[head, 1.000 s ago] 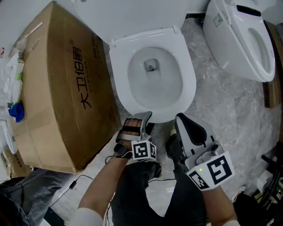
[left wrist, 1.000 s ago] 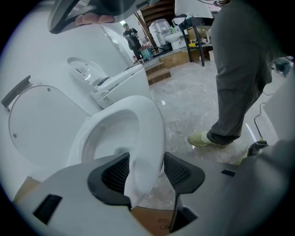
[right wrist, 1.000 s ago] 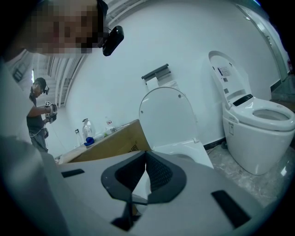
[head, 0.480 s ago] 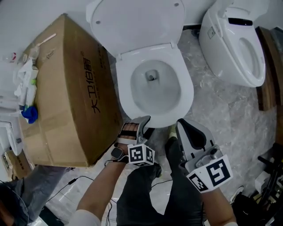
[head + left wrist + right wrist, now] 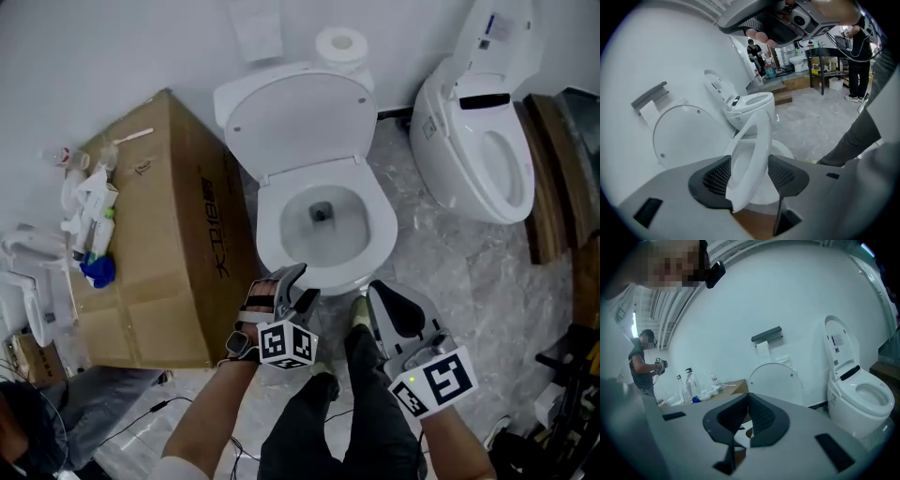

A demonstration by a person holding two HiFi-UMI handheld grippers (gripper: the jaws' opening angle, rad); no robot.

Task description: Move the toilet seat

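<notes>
A white toilet stands against the wall with its lid (image 5: 298,117) raised. The seat ring (image 5: 323,272) goes around the bowl opening. My left gripper (image 5: 298,278) is at the ring's front-left edge. In the left gripper view the seat ring (image 5: 752,140) runs between the spread jaws of the left gripper (image 5: 749,176); it lies against one pad and stands a little apart from the other. My right gripper (image 5: 377,292) hovers by the bowl's front right. Seen from its own camera, the right gripper (image 5: 747,399) has its fingertips together with nothing between them, and the lid (image 5: 776,380) is beyond.
A large cardboard box (image 5: 164,234) stands close left of the toilet, with bottles and bags (image 5: 89,220) on it. A second toilet (image 5: 478,150) with its lid up stands at the right, beside wooden boards (image 5: 553,178). A paper roll (image 5: 339,42) sits on the cistern. The person's dark trousers (image 5: 347,422) fill the bottom.
The head camera has drawn back and tilted up, so the toilet looks smaller and the lid and paper roll show in full. Both grippers stay by the front rim.
</notes>
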